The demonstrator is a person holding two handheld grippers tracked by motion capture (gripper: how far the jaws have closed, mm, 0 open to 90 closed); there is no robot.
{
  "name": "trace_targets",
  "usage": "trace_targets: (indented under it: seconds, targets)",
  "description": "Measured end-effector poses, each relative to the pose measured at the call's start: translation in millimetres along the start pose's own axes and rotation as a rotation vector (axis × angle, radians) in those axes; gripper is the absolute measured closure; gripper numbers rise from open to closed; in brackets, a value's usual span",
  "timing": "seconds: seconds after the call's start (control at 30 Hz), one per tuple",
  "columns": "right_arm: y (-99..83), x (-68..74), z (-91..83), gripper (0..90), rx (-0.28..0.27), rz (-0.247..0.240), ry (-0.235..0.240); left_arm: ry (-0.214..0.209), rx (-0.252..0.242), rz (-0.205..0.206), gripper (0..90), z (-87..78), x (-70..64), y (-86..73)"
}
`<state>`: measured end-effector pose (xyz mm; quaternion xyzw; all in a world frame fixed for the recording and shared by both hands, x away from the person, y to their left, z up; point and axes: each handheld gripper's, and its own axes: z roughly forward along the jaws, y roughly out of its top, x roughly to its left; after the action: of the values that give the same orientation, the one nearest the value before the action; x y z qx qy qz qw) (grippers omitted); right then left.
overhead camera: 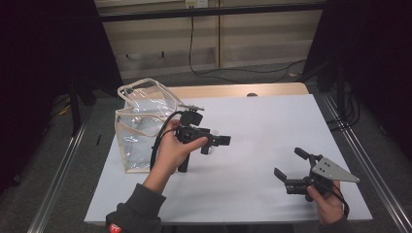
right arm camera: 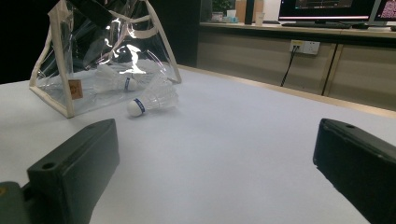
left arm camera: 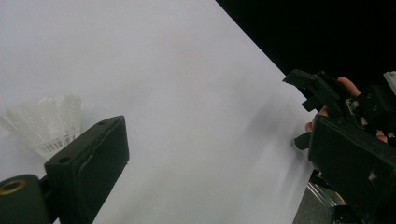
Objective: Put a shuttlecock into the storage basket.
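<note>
A clear plastic bag (overhead camera: 141,121) with cream trim stands at the table's left. My left gripper (overhead camera: 221,141), held in a hand just right of the bag, points right. Its jaws stand wide apart with nothing between them, so the left gripper (left arm camera: 219,140) is open. A white shuttlecock (left arm camera: 46,121) lies just beyond its left jaw. My right gripper (overhead camera: 290,163) is open near the front right, aimed at the bag. Past the right gripper (right arm camera: 215,135), one shuttlecock (right arm camera: 152,100) lies on the table beside the bag (right arm camera: 60,100). Another shuttlecock (right arm camera: 114,79) rests inside it.
A white sheet (overhead camera: 262,121) covers the table, with a wooden strip (overhead camera: 233,90) along the far edge. Metal rails (overhead camera: 369,165) run down both sides. A cabinet wall with a hanging cable (overhead camera: 192,43) stands behind. The other hand's gripper (left arm camera: 322,88) appears at the sheet's edge.
</note>
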<state>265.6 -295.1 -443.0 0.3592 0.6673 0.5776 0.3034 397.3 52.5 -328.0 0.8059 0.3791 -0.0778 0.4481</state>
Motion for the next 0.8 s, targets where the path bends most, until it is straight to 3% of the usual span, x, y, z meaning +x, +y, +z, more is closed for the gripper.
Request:
trace_targets:
  seconds: [0.8]
  targets:
    - [0.1, -0.1, 0.2, 0.3, 0.000, 0.001, -0.001, 0.041, -0.024, 0.009, 5.8, 23.1, 10.6, -21.8]
